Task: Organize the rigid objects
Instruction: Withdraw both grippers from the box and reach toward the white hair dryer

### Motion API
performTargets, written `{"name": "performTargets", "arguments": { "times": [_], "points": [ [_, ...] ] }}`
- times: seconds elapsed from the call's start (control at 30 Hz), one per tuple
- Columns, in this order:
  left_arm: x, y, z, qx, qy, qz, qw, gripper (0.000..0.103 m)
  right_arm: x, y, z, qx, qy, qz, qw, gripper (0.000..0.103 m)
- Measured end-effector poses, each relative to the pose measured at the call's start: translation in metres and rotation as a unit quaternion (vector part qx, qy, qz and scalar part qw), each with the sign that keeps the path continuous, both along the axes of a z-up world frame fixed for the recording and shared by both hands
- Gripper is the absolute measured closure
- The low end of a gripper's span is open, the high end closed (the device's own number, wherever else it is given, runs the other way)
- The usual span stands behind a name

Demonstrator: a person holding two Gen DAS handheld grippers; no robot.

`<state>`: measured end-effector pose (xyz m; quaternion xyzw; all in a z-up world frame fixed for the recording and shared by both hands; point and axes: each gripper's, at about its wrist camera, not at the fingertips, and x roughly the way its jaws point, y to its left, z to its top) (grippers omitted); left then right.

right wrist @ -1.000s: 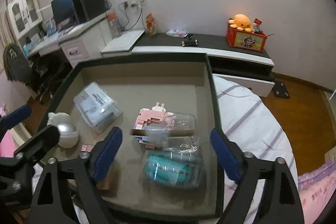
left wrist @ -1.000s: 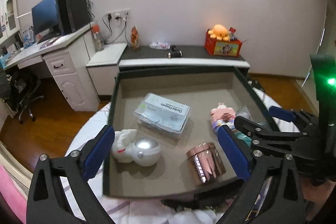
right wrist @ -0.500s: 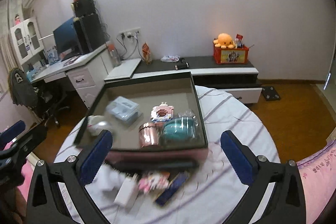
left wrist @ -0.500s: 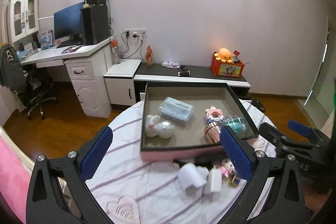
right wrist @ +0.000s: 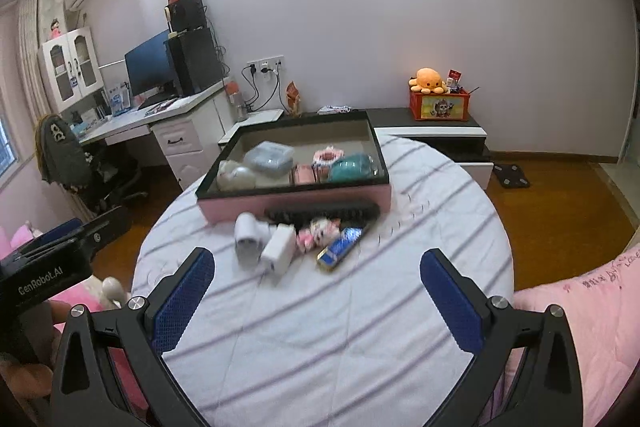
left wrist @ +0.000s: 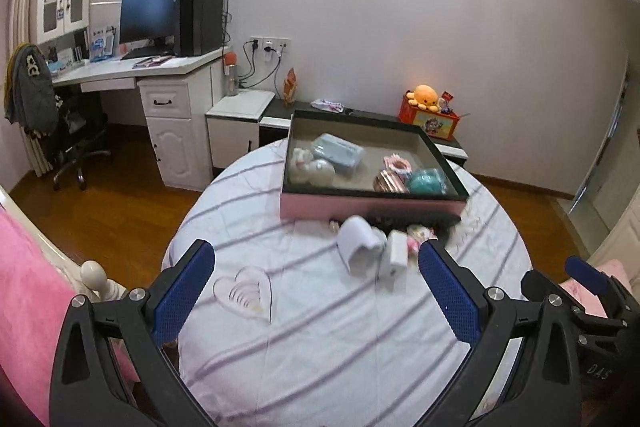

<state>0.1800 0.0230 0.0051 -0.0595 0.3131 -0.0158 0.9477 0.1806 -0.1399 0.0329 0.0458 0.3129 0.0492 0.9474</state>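
Observation:
A pink box with a dark rim (left wrist: pixel 368 205) (right wrist: pixel 296 201) sits at the far side of the round table. It holds a clear plastic case (right wrist: pixel 269 158), a white rounded toy (right wrist: pixel 236 177), a copper-pink item (left wrist: pixel 387 182), a pink block figure (right wrist: pixel 326 158) and a teal object (right wrist: pixel 352 165). In front of the box lie a white cylinder (right wrist: pixel 248 237), a white charger block (right wrist: pixel 278 253), a pink toy (right wrist: pixel 320 233), a blue bar (right wrist: pixel 342 247) and a black comb (right wrist: pixel 324 213). My left gripper (left wrist: pixel 318 291) and right gripper (right wrist: pixel 316 295) are open, empty, well back from these.
The round table has a white striped cloth (right wrist: pixel 328 319). Pink bedding (right wrist: pixel 580 327) lies at the right and pink fabric (left wrist: pixel 28 307) at the left. A white desk with a monitor (left wrist: pixel 152 11) and a low cabinet (right wrist: pixel 436 131) stand by the far wall.
Both grippers have pulled far back and up from over the box. The whole table and the loose objects in front of the box have come into view.

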Motion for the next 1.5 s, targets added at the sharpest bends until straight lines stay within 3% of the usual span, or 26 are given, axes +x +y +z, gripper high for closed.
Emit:
{"name": "performTargets", "arguments": {
  "times": [0.37, 0.83, 1.13, 1.5],
  "points": [
    [-0.038, -0.001, 0.008, 0.009, -0.022, 0.007, 0.9997, 0.000, -0.031, 0.000, 0.005, -0.008, -0.018, -0.007, 1.000, 0.000],
    [-0.035, -0.005, 0.000, 0.010, -0.009, -0.002, 0.9999, 0.000, -0.029, 0.001, 0.003, -0.010, -0.011, -0.007, 1.000, 0.000],
    [-0.005, -0.013, -0.028, 0.019, 0.023, -0.015, 0.9995, 0.000, -0.001, -0.008, -0.019, -0.013, 0.029, -0.018, 0.999, 0.000],
    [0.067, -0.029, -0.082, 0.044, 0.073, -0.027, 0.9960, 0.000, 0.057, -0.018, -0.068, -0.018, 0.096, -0.032, 0.995, 0.000]
  ]
}}
